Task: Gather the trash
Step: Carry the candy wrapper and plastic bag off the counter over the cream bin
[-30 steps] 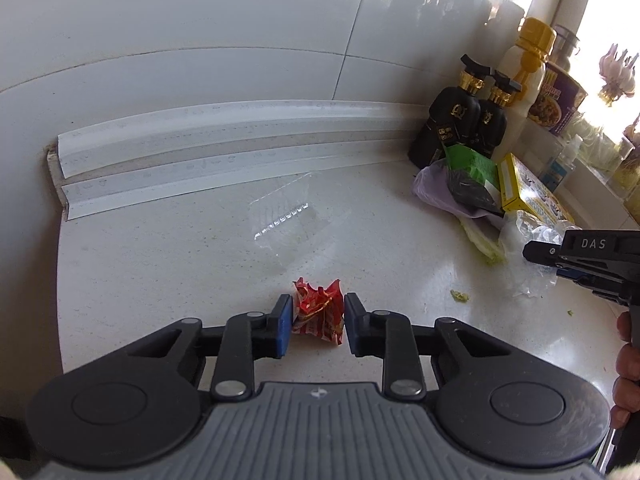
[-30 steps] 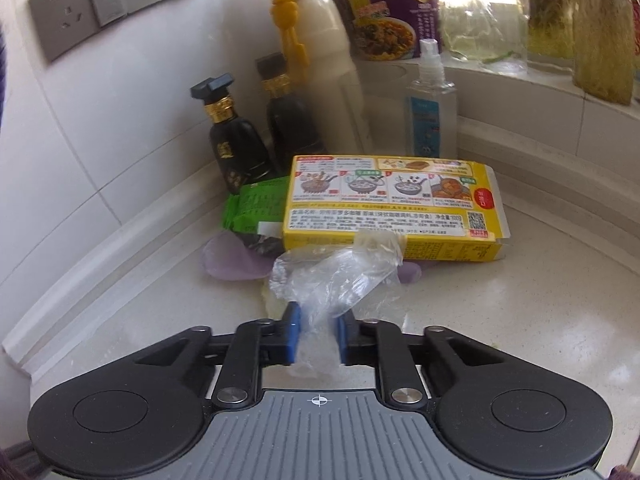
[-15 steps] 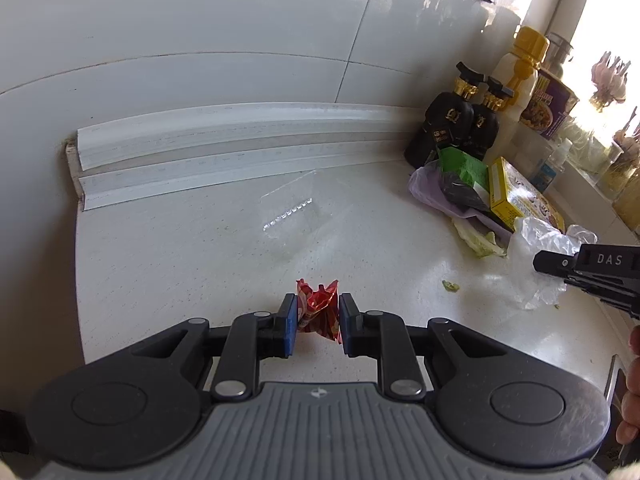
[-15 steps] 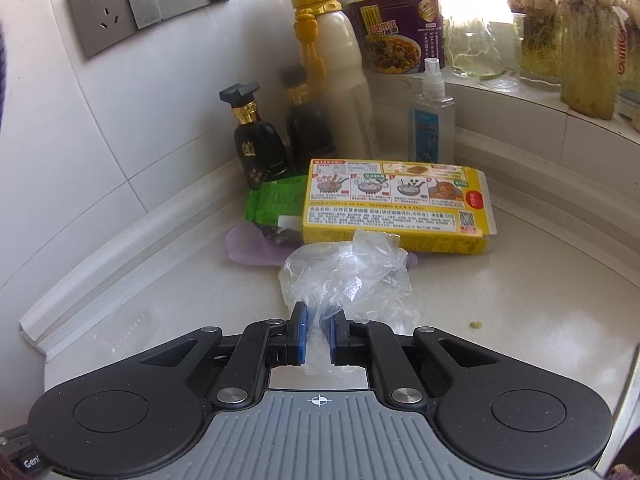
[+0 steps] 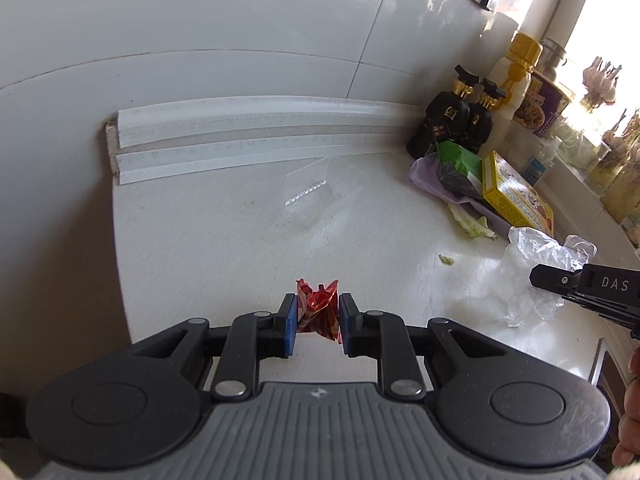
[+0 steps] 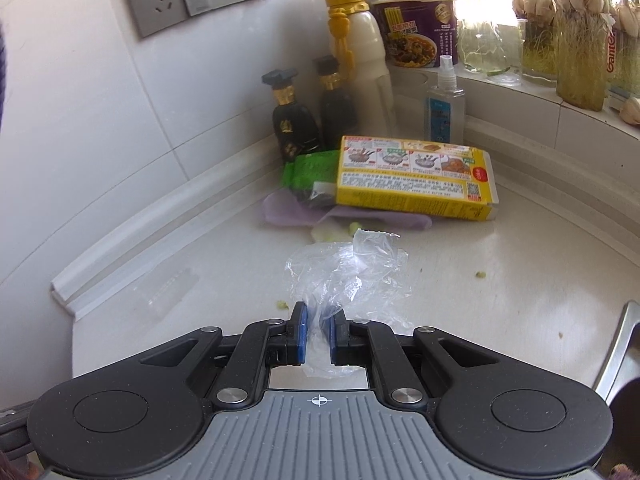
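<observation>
Left gripper (image 5: 318,322): pitched down toward the surface, blue pads clamped on a crumpled red wrapper (image 5: 318,310) at 12 o'clock of its body. Right gripper (image 6: 318,334): also pitched down, jaws nearly together, pinching a clear plastic bag (image 6: 352,272). Right gripper tip enters the left wrist view at 3 o'clock, person's fingers (image 5: 628,436) at 4 o'clock.

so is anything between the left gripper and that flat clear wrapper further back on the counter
Nothing on the counter blocks that stretch, but the left gripper is shut on a red wrapper. The clear wrapper lies flat beyond it.
</observation>
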`<move>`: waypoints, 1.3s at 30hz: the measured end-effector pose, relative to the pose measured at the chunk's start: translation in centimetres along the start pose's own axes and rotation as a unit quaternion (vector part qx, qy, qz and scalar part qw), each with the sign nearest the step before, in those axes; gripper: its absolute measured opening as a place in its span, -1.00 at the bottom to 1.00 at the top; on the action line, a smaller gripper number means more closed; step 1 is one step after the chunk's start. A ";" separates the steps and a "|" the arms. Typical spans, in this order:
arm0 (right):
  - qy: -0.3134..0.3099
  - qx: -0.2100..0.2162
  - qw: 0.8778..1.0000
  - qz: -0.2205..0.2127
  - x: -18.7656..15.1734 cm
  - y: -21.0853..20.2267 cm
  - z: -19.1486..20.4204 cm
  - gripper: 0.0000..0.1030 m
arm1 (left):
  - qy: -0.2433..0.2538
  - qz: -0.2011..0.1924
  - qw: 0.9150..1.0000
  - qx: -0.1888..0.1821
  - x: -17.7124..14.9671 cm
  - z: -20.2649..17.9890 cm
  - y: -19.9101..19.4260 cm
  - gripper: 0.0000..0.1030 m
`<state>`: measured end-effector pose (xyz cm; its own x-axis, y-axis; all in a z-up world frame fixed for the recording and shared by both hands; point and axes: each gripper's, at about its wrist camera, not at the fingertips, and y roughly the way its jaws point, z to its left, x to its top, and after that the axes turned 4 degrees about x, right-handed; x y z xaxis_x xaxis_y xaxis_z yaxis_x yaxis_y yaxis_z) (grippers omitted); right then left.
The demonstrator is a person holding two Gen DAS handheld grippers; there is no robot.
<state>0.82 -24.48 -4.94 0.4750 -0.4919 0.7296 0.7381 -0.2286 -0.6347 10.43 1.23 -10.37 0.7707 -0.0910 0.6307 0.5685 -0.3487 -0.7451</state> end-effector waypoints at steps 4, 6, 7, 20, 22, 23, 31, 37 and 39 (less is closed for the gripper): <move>-0.007 0.002 1.000 0.000 -0.6 -1.1 1.1 -0.84 | -0.004 0.002 1.000 0.001 -0.7 0.6 -1.1 -0.62; -0.010 0.004 1.000 0.000 -1.0 -1.6 1.6 -0.84 | -0.007 0.002 1.000 0.001 -1.0 1.0 -1.6 -0.62; -0.012 0.006 1.000 0.000 -1.1 -1.9 1.9 -0.84 | -0.009 0.002 1.000 0.000 -1.1 1.1 -1.9 -0.62; -0.035 0.032 0.999 0.012 -4.1 -4.6 5.8 -0.83 | -0.032 0.002 0.999 0.007 -2.9 3.5 -5.4 -0.62; -0.038 0.036 0.998 0.015 -4.5 -4.9 6.5 -0.83 | -0.036 0.004 0.999 0.010 -3.2 3.9 -5.8 -0.62; -0.041 0.038 0.998 0.017 -4.7 -5.0 6.8 -0.83 | -0.038 0.005 0.999 0.012 -3.3 4.1 -5.9 -0.62; -0.053 0.067 0.995 0.043 -6.5 -4.9 10.1 -0.83 | -0.063 0.018 0.997 0.033 -4.9 7.0 -7.0 -0.62; -0.069 0.098 0.990 0.071 -8.1 -4.2 13.5 -0.83 | -0.098 0.036 0.993 0.060 -6.7 10.6 -7.5 -0.62; -0.075 0.110 0.988 0.082 -8.8 -3.9 14.7 -0.83 | -0.111 0.044 0.990 0.070 -7.3 11.8 -7.6 -0.62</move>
<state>0.83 -6.88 -5.11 0.6505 -0.3743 0.6609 0.7236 0.0407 -0.6890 3.89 15.52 -11.89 0.8541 0.0978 0.5108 0.5193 -0.2143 -0.8273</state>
